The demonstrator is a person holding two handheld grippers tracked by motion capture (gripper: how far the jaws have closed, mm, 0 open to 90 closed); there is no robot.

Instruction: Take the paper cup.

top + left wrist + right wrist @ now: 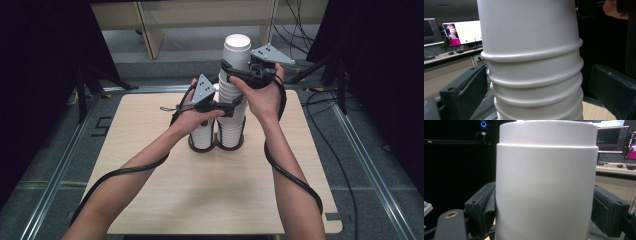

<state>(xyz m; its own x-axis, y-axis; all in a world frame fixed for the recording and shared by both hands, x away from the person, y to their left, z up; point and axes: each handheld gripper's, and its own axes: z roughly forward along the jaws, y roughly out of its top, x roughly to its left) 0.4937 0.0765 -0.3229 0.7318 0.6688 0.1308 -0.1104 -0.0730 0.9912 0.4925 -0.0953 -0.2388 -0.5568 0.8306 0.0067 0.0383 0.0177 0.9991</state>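
Right gripper (231, 70) is clamped on the top white paper cup (236, 50) of the tall cup stack (233, 105), pads tight on both sides. Left gripper (231, 107) sits lower, jaws spread around the stack, not touching. Stack stands in a dark holder (216, 144) mid-table (210, 190), next to a shorter stack (202, 134).

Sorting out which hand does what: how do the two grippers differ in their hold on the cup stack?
The right gripper sits high, jaws pressed on the top cup. The left gripper sits lower at the stacked rims, with gaps showing beside its jaws. Both straddle the same tall stack.
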